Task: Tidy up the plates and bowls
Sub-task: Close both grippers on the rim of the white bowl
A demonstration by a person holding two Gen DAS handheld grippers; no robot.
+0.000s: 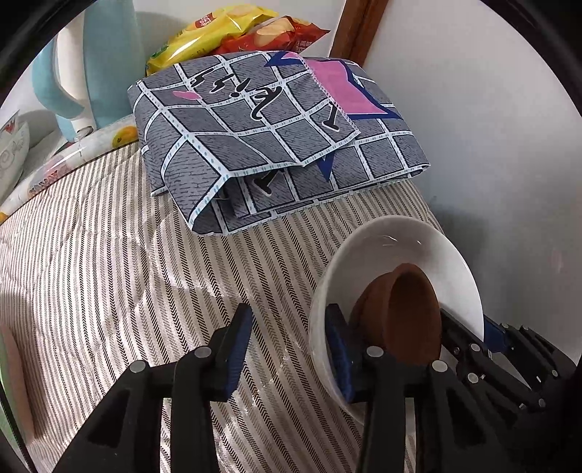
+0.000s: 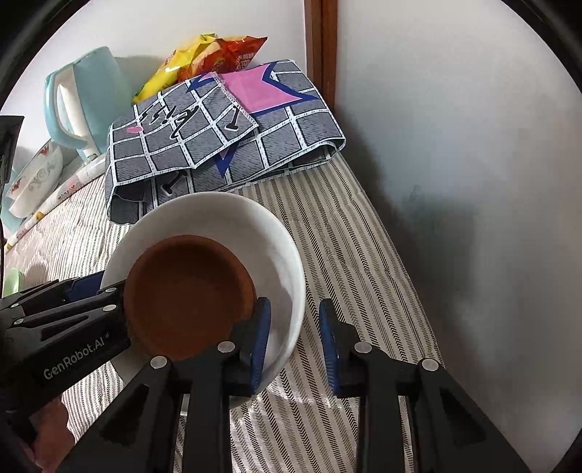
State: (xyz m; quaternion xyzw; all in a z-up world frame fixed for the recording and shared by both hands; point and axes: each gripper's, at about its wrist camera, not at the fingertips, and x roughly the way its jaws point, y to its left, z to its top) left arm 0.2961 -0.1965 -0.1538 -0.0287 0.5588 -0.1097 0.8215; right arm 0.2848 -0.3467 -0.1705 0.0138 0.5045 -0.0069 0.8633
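The left gripper (image 1: 289, 351) has its two blue-padded fingers spread wide, and the rim of the round white ceramic bowl (image 1: 367, 254) stands in the gap: the right-hand finger (image 1: 340, 358) reaches inside the bowl while the other finger is outside and well clear of the wall, so nothing is clamped. The right gripper (image 2: 294, 342) is likewise parted, its left finger (image 2: 260, 340) inside the white bowl (image 2: 280, 247) close to the inner wall and its right finger outside over the cloth, the rim between them without being pinched. A shallow round terracotta-brown saucer (image 2: 189, 291) lies inside the white bowl, tilted, and whether either finger touches it cannot be told. In the right wrist view the left gripper comes in from the left, level and low, at the bowl's near-left side. The bowl is on the grey-and-white striped tablecloth (image 1: 109, 262), near the wall (image 2: 454, 145). Behind it lies a folded grey checked cloth with a pink patch (image 1: 262, 138), then yellow and red snack bags (image 1: 232, 32), a pale blue kettle (image 2: 83, 94) and a patterned white bowl (image 2: 36, 178).
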